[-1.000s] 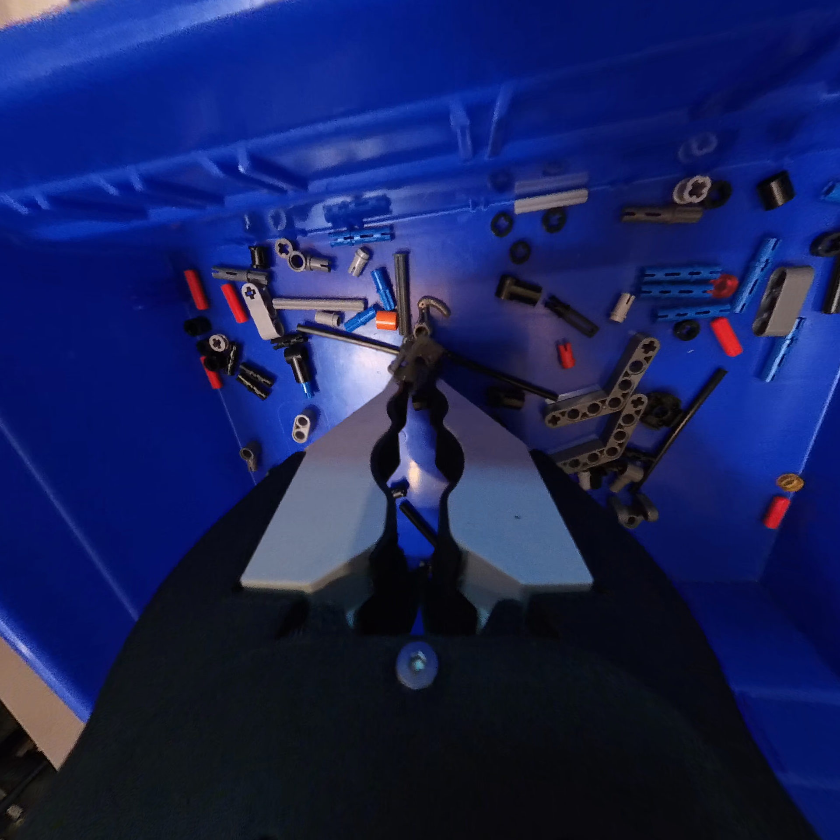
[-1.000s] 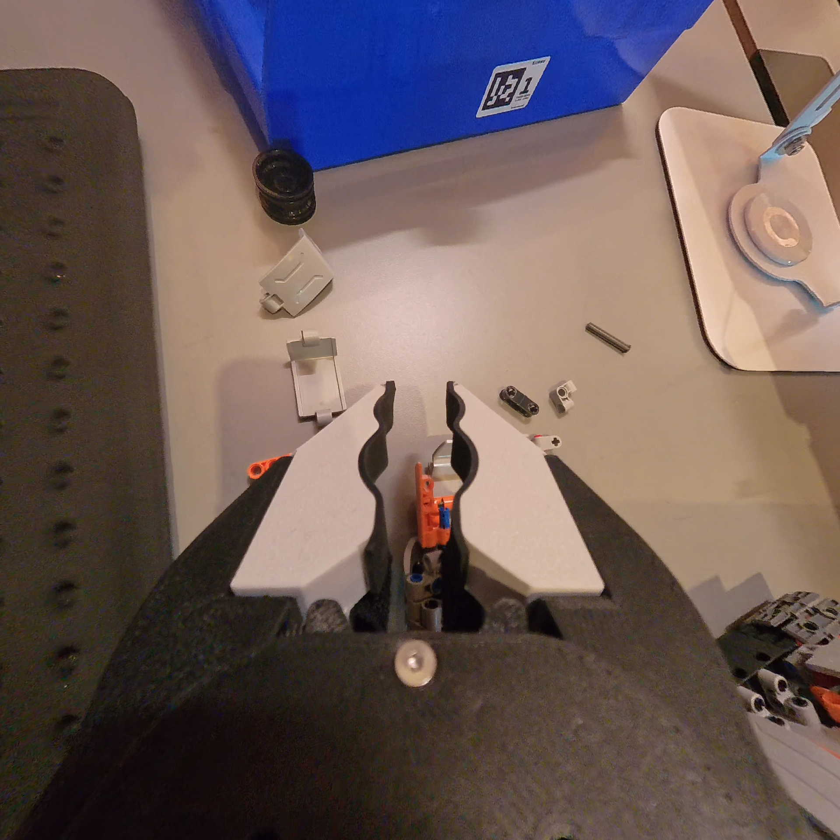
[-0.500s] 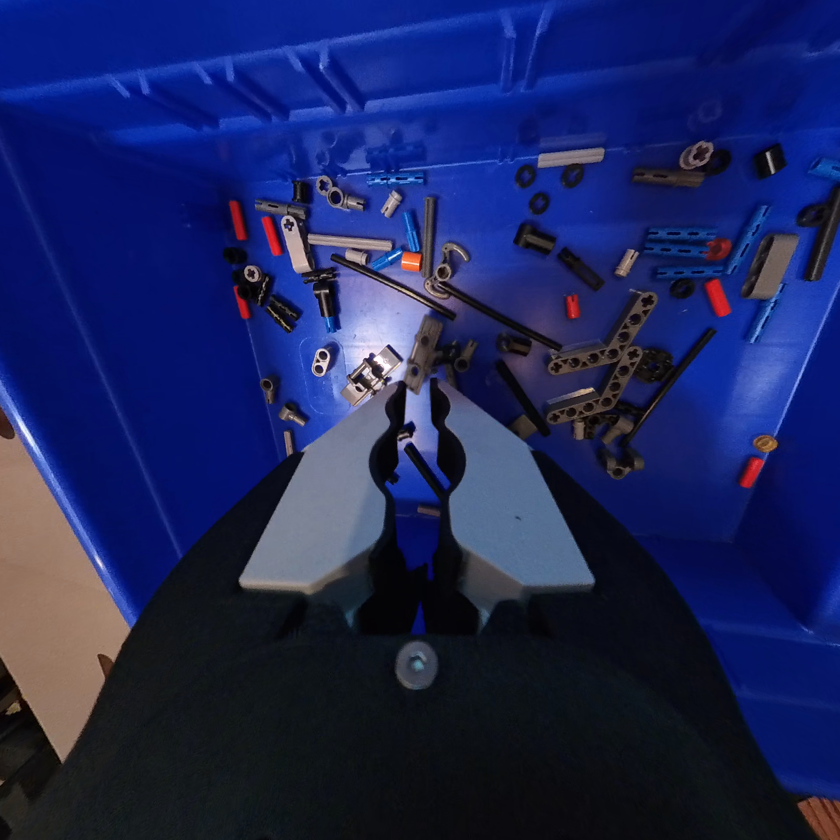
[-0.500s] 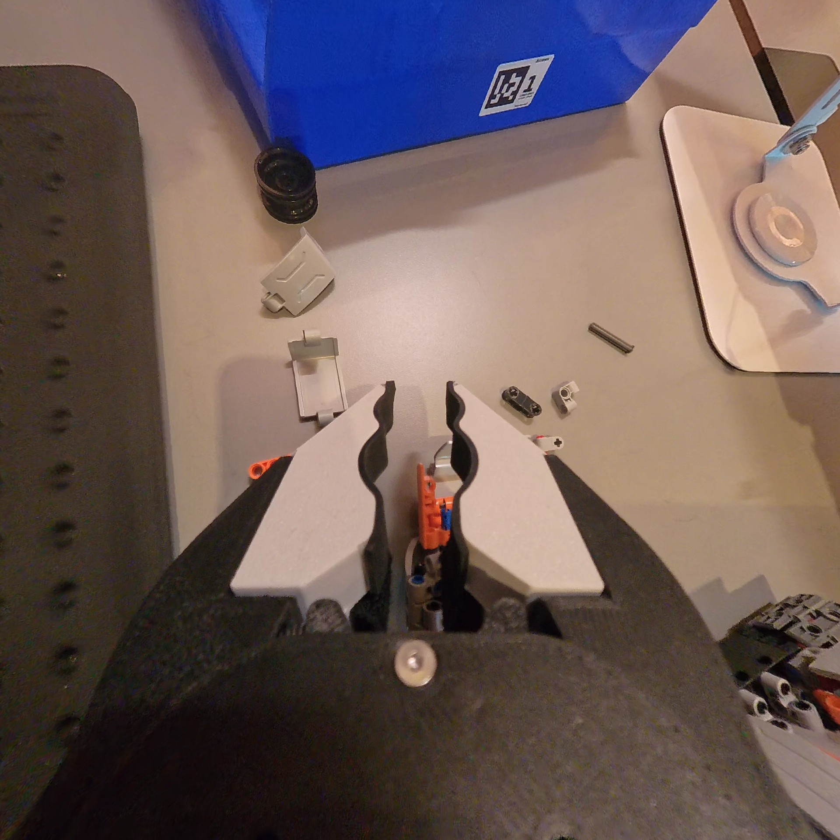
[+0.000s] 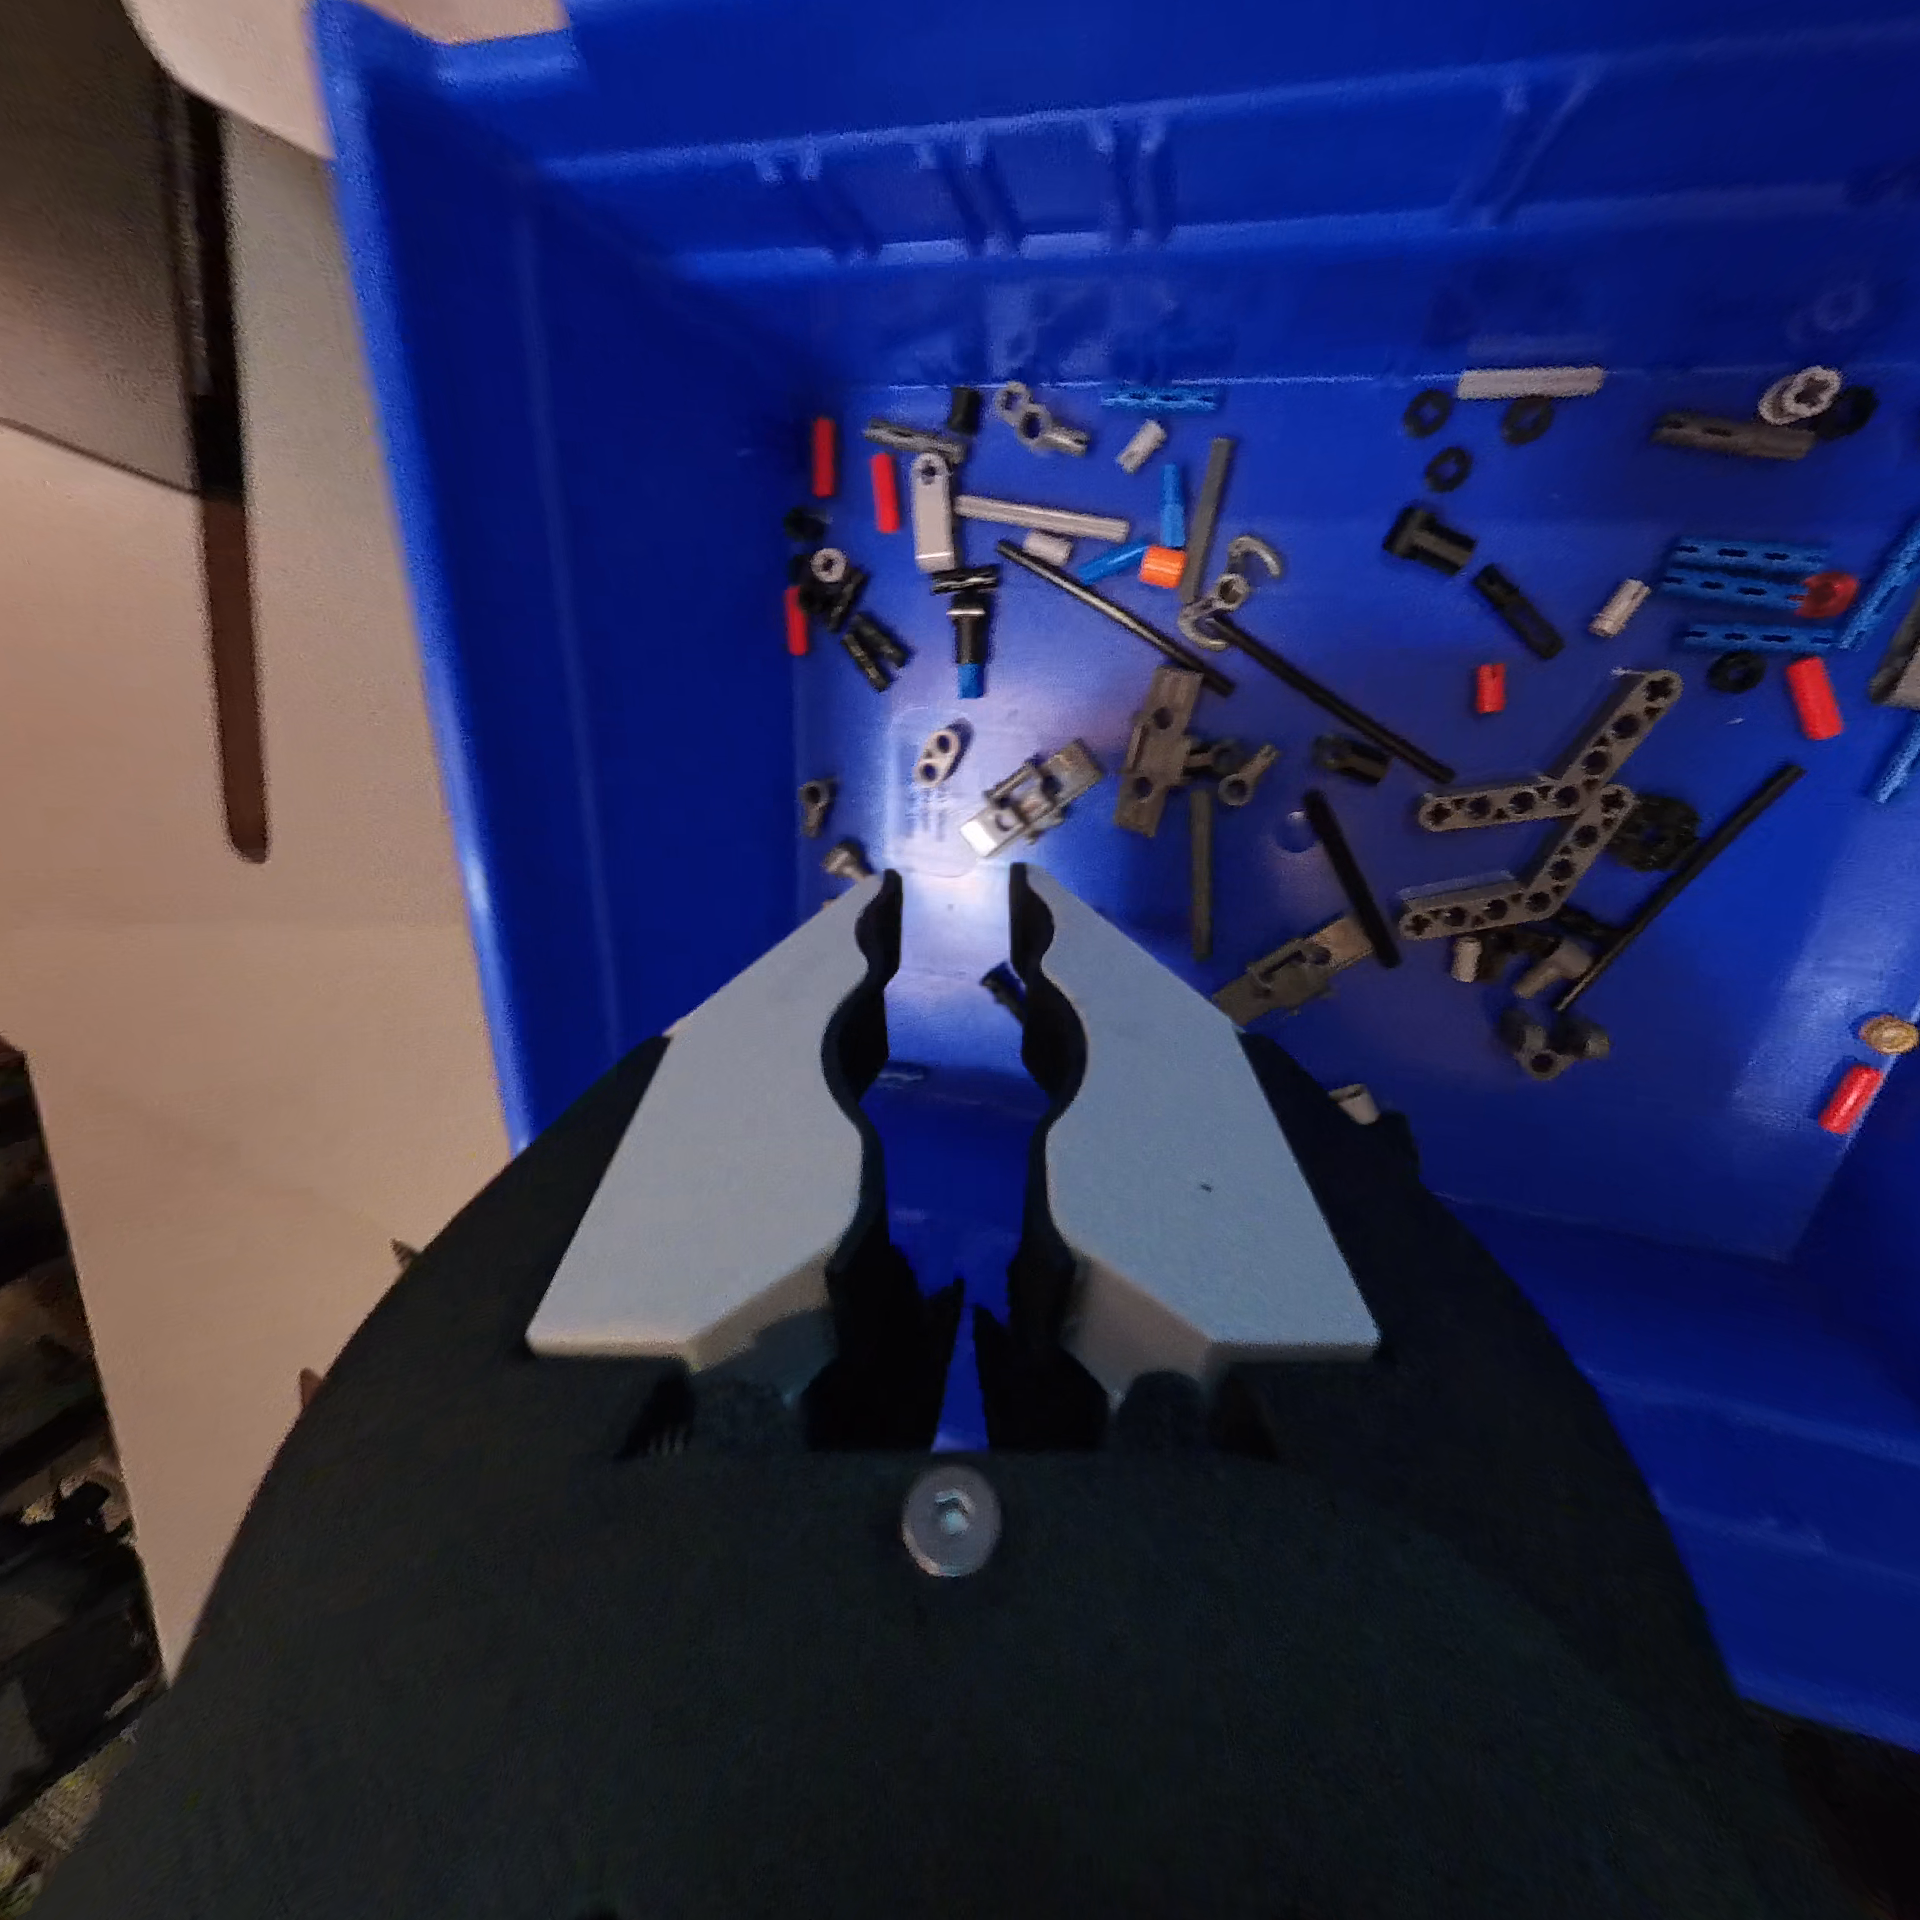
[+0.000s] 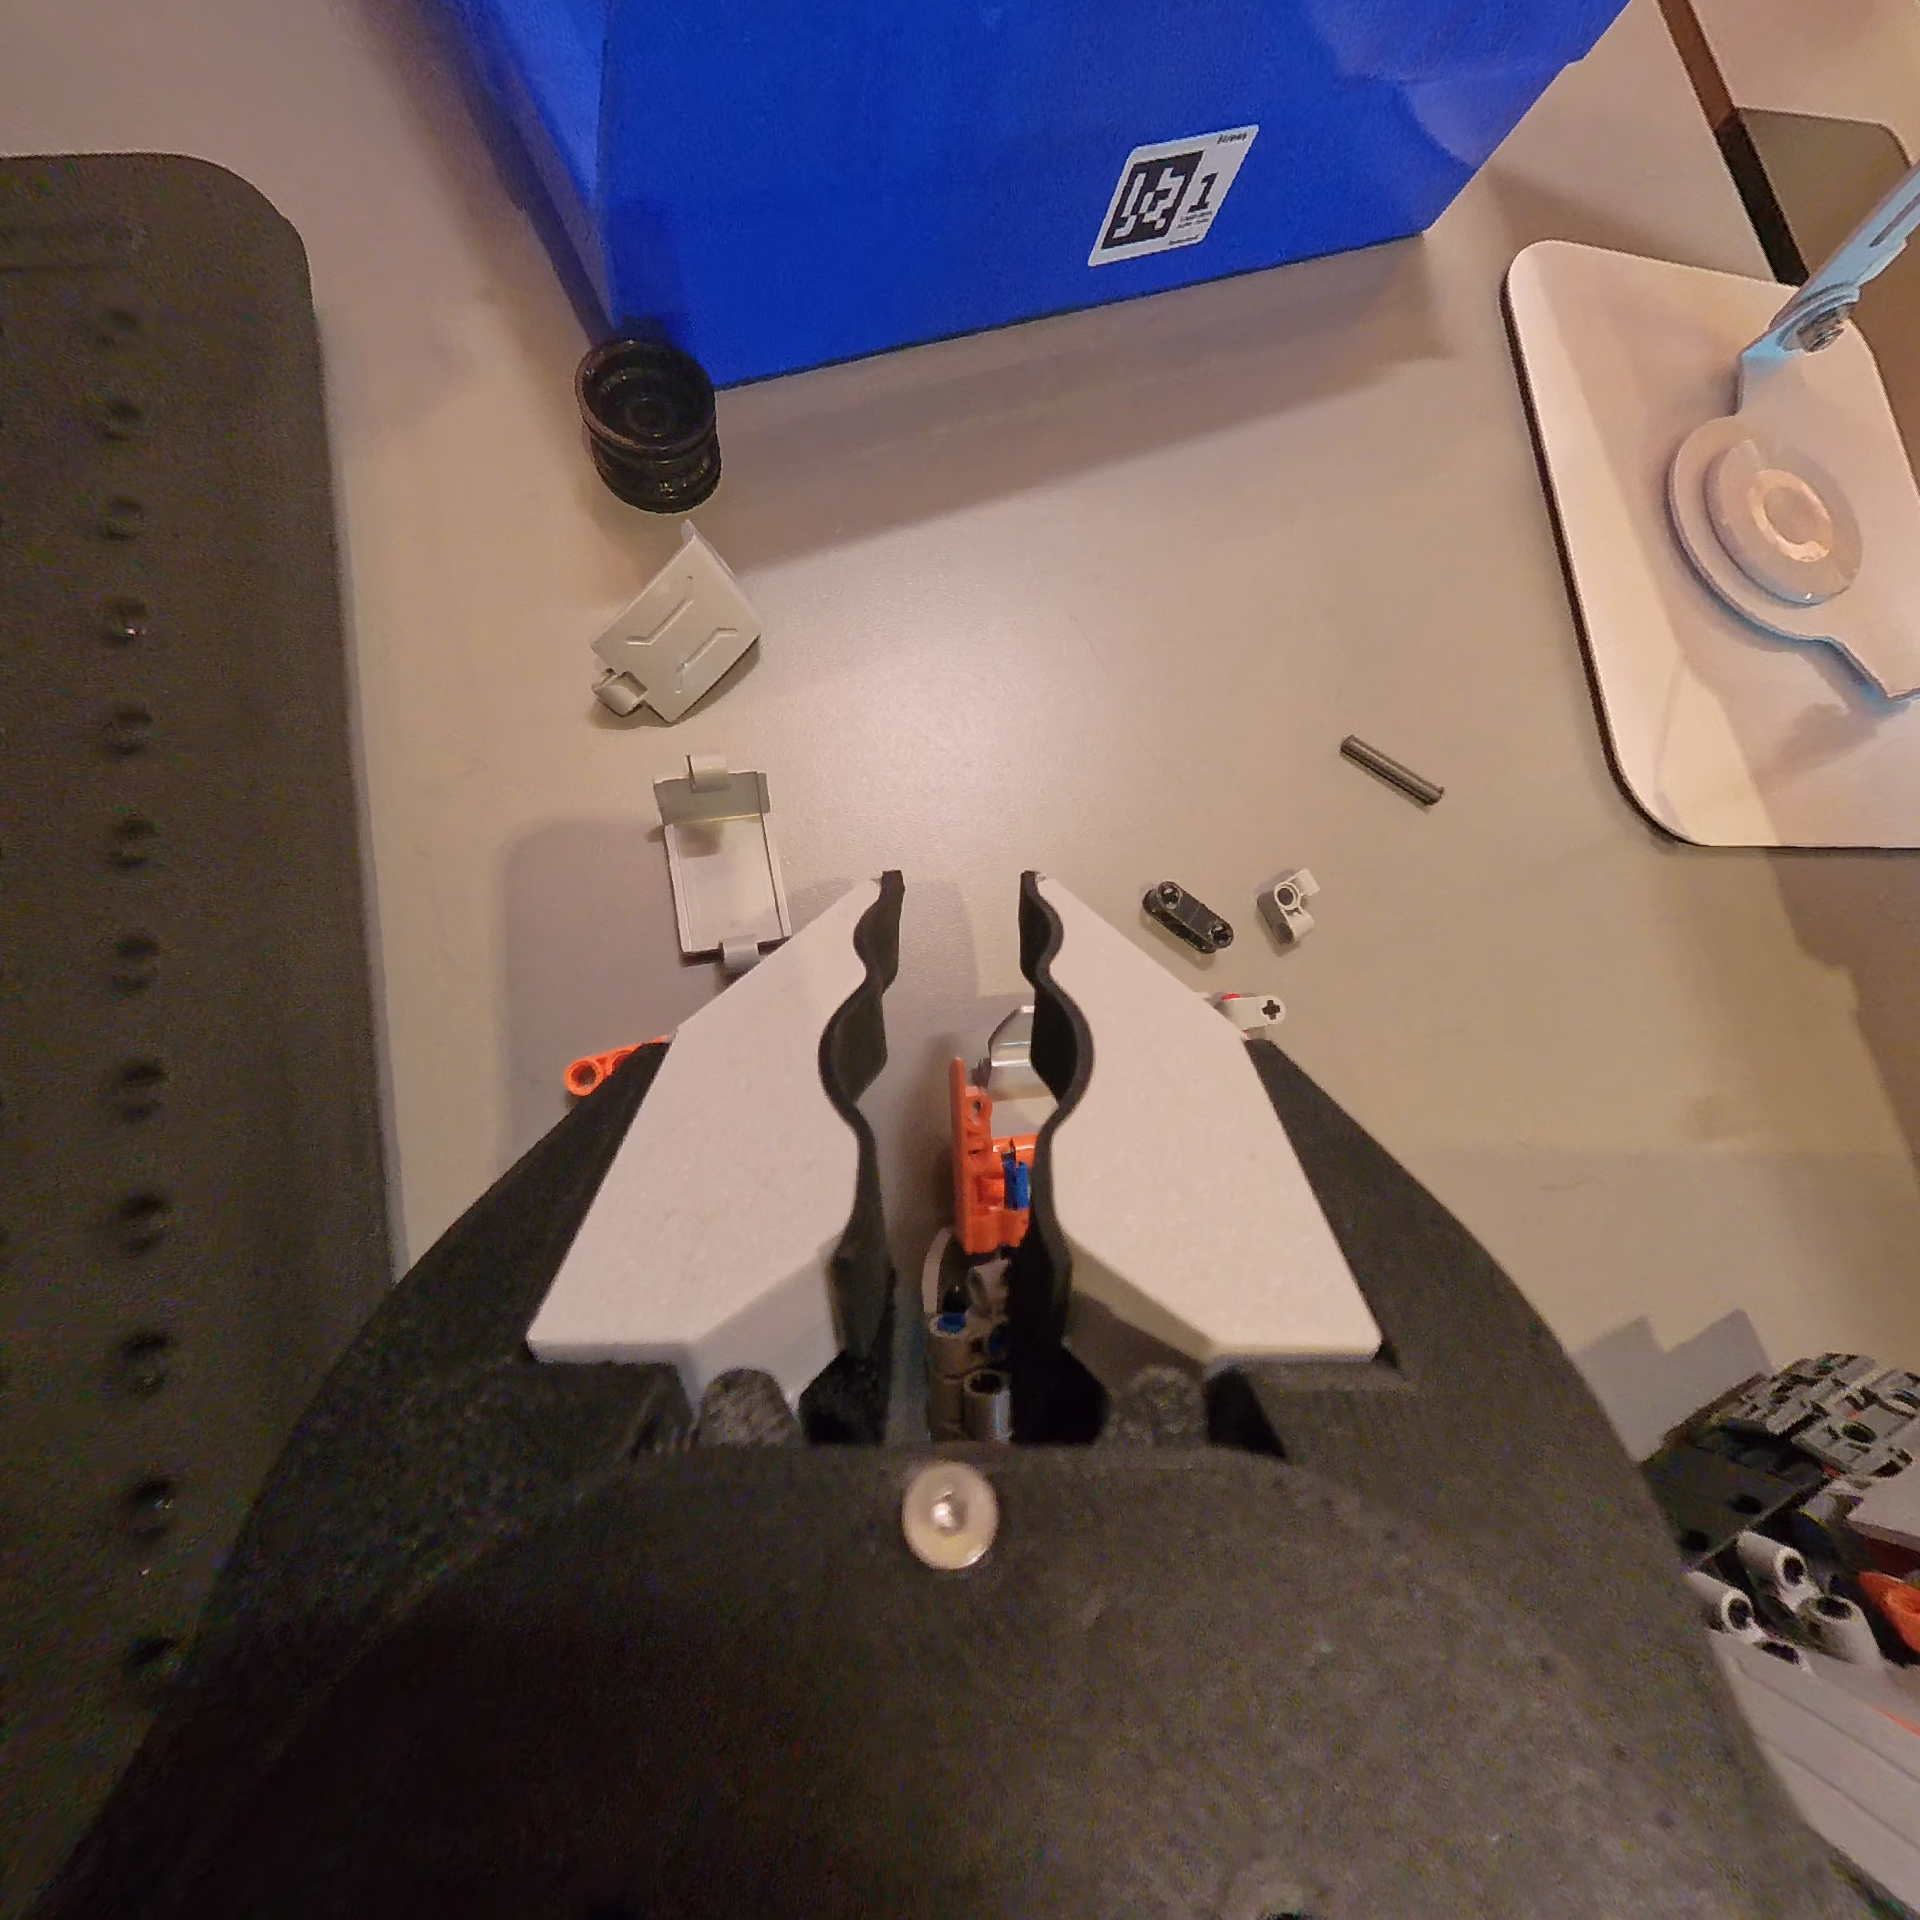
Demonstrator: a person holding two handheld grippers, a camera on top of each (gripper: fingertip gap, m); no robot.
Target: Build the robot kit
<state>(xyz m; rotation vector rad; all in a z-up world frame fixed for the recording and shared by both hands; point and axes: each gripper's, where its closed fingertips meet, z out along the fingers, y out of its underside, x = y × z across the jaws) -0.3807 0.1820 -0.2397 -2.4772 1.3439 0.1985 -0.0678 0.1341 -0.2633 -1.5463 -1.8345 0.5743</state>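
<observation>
1. Left gripper (image 5: 948, 883): fingers parted with nothing between them, held above the floor of a blue bin (image 5: 644, 582). No part touches the fingers.
2. Nearest parts on the bin floor: a light grey clip piece (image 5: 1031, 798) just beyond the fingertips, a small grey two-hole link (image 5: 941, 752) to its left, and a dark grey connector block (image 5: 1162, 750) to its right.
3. Farther right lie two dark grey angled beams (image 5: 1538, 831), crossed by long black axles (image 5: 1340, 702); red, blue and black pins are scattered toward the far wall.
4. The bin's left wall stands close beside the left finger; the floor to the right holds most of the parts.
5. Right gripper (image 6: 961, 883): fingers apart, over the grey bench (image 6: 1039, 623). An orange-and-grey assembly (image 6: 977, 1153) shows between the fingers near their base; contact cannot be judged.
6. Ahead on the bench: two grey panels (image 6: 675, 634), a black wheel (image 6: 649, 426) against the bin's outer wall, and a black link (image 6: 1187, 916) to the right.
</observation>
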